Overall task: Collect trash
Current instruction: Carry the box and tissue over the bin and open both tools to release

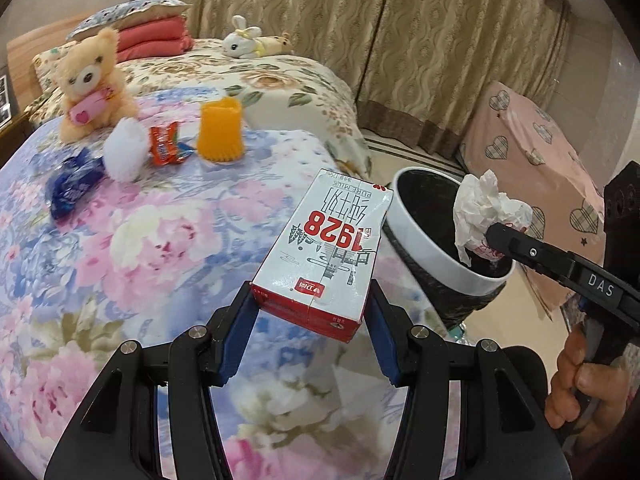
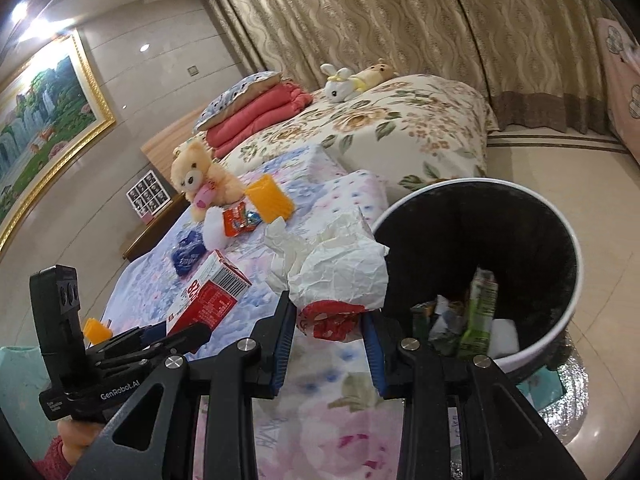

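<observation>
My left gripper (image 1: 310, 312) is shut on a white and red milk carton (image 1: 326, 248), held above the flowered bedspread near the bed's corner. My right gripper (image 2: 328, 320) is shut on a crumpled white paper wrapper with red print (image 2: 340, 272). In the left wrist view that wrapper (image 1: 486, 216) hangs over the rim of the white trash bin (image 1: 424, 240) with its black liner. The bin (image 2: 560, 320) stands on the floor beside the bed and holds several wrappers. The carton (image 2: 208, 300) shows at the left of the right wrist view.
On the bed lie a blue wrapper (image 1: 72, 188), a white fluffy ball (image 1: 124, 156), an orange snack packet (image 1: 164, 144), an orange cup (image 1: 222, 132) and a teddy bear (image 1: 94, 80). A second bed (image 1: 248, 76) with toys stands behind. A pink covered object (image 1: 536, 152) is beyond the bin.
</observation>
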{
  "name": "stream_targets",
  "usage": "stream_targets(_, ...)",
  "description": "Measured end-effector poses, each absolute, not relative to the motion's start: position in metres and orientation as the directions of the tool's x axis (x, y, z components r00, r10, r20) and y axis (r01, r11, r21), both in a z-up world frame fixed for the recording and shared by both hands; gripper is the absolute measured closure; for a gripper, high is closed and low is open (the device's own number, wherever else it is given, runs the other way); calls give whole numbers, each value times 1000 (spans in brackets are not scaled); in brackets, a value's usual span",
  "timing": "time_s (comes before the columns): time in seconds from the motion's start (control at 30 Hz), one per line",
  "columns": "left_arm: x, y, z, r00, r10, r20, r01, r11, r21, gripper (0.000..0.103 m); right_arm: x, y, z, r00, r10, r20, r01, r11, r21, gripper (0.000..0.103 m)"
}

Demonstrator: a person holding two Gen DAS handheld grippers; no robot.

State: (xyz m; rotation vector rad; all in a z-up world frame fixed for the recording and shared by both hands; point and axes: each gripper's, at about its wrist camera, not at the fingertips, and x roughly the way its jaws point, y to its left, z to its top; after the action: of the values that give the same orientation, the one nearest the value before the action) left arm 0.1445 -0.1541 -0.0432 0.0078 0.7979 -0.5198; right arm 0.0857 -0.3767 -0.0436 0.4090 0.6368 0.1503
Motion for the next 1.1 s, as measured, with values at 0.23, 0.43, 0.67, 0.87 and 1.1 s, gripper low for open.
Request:
stream_targets(0.23, 143, -186, -42, 557, -455, -694, 493, 854, -164, 50, 81, -403, -47, 800, 224, -556, 34, 909, 416, 70)
stream_targets(0.43, 146, -210, -43, 538, -462, -705, 522, 839, -151, 50, 80, -419, -50, 800, 205, -564, 63, 906, 420, 70)
stream_targets(0.67, 151, -230, -42, 524, -467, -712, 545, 826, -140, 50, 79, -438, -54, 799, 192, -569, 88, 900, 428, 70)
stream_targets(0.87, 153, -249, -38, 517, -474, -713, 568, 813, -128, 50, 81, -450, -56, 801, 183, -570, 101, 898, 429, 70)
stream_targets(1.1, 157, -270, -36, 504, -487, -713, 589, 798, -128, 50, 84, -462, -57, 798, 174, -577, 121, 891, 437, 70)
